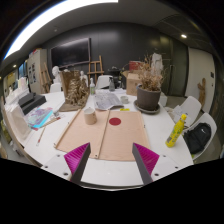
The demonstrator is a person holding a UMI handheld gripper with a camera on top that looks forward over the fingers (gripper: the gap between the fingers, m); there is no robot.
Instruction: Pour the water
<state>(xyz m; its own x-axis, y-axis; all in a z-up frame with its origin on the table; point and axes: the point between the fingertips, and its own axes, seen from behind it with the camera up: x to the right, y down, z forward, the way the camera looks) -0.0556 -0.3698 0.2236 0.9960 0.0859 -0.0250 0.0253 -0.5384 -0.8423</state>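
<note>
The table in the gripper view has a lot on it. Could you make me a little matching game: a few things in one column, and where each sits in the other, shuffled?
Things:
1. red disc
2. yellow bottle
3. potted plant
4. small cup

Places:
A. beyond the board, towards the right
B. on the tan board, ahead of the open gripper
C. off the board, to the right of the right finger
D. at the board's far left end, left of the red disc

Pairs: 1-B, 2-C, 3-A, 4-D
</note>
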